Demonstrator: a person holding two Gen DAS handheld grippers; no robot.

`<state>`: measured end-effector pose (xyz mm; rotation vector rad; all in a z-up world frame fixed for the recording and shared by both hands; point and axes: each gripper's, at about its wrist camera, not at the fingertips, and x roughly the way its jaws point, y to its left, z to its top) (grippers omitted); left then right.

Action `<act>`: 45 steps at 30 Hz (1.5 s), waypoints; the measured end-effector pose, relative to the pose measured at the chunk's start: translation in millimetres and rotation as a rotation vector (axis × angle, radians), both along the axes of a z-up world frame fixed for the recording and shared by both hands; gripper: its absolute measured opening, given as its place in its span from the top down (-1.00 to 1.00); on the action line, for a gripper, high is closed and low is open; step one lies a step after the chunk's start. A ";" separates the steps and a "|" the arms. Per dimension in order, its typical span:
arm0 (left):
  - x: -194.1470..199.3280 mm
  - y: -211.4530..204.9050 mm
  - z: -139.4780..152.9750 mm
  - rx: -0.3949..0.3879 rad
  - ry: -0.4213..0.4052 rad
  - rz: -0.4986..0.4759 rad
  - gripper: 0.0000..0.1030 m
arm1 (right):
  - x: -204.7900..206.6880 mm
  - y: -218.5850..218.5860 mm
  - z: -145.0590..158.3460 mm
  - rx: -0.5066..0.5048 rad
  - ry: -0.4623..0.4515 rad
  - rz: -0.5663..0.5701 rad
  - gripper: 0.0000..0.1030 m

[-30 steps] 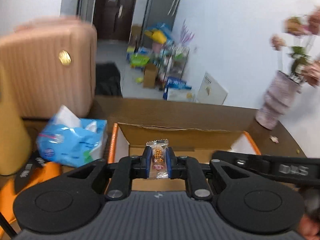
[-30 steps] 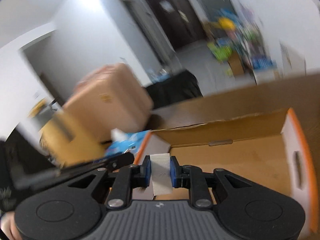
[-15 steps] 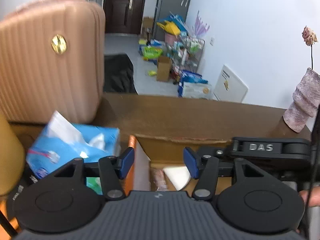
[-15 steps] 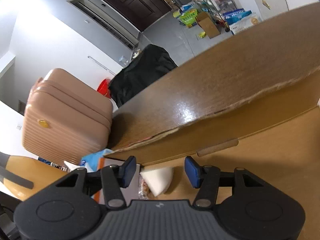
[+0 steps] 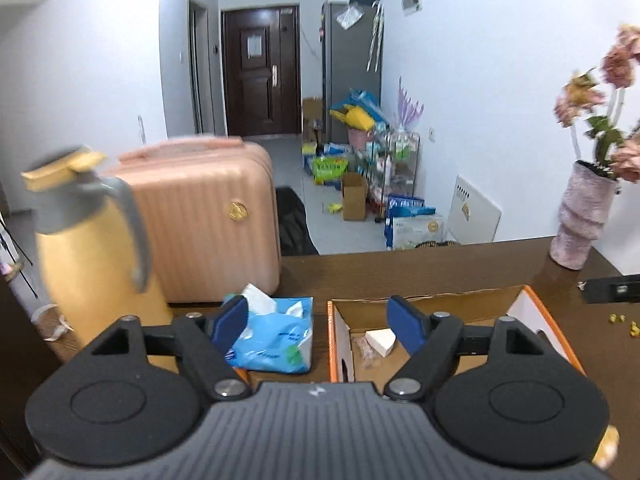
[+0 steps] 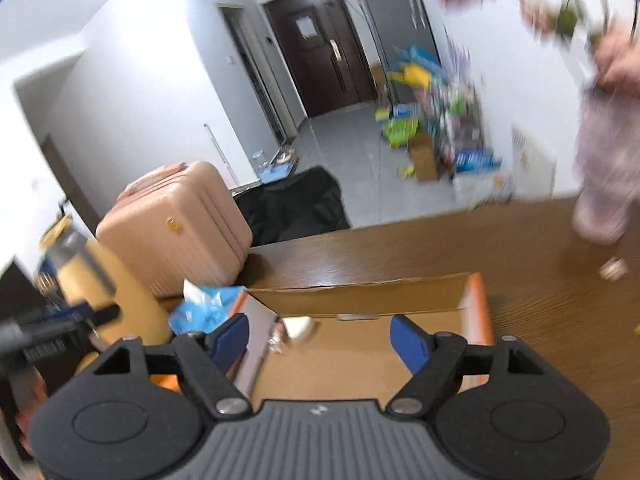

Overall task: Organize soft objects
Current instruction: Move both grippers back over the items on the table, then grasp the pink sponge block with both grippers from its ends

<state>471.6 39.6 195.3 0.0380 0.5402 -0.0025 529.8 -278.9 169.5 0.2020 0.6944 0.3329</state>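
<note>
Both the left hand-held gripper (image 5: 318,322) and right hand-held gripper (image 6: 319,338) have just been opening and now gape, released, nothing between their jaws. Inside the cardboard box (image 5: 448,300), at its left end, lie a white wedge (image 5: 380,340) and a snack packet (image 5: 366,350).

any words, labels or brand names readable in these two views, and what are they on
None can be read.
Blue tissue pack: dark print, too small and blurred.
Paper on the dark brown door: blank or too faint.
White board against the wall: small marks, unreadable.
Blue and white boxes on the floor: print unreadable.

Even, bright indoor light fills both fisheye views, with dark curved corners and motion blur on the flowers (image 6: 560,8) at upper right.
</note>
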 end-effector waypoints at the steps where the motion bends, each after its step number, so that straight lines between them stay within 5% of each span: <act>1: -15.8 0.5 5.6 0.006 -0.016 -0.004 -0.60 | -15.9 -2.2 9.6 -0.035 -0.032 -0.004 -0.61; 7: -95.8 -7.6 21.7 0.020 -0.076 -0.027 -0.64 | -117.3 -20.3 39.6 -0.098 -0.164 -0.045 -0.70; 11: -163.7 -10.6 11.1 0.039 -0.185 -0.060 -0.78 | -181.7 -30.9 39.5 -0.084 -0.259 -0.061 -0.74; 21: -336.5 -8.3 -53.5 0.005 -0.365 -0.167 -1.00 | -368.3 -30.0 -29.5 -0.083 -0.462 -0.064 -0.84; 26: -396.6 2.8 -93.8 -0.068 -0.337 -0.119 -1.00 | -443.5 -24.2 -71.0 -0.078 -0.497 -0.110 -1.00; 33: -394.9 -3.5 -122.4 -0.015 -0.236 -0.108 -1.00 | -458.5 -21.2 -109.0 -0.092 -0.392 -0.081 -1.00; 40: -376.5 -9.9 -143.8 -0.048 -0.176 -0.137 -1.00 | -444.0 -10.1 -129.5 -0.085 -0.343 -0.063 -1.00; 45: -339.4 -28.3 -172.4 -0.097 -0.050 -0.171 -1.00 | -411.0 1.2 -154.2 -0.070 -0.262 -0.038 -0.88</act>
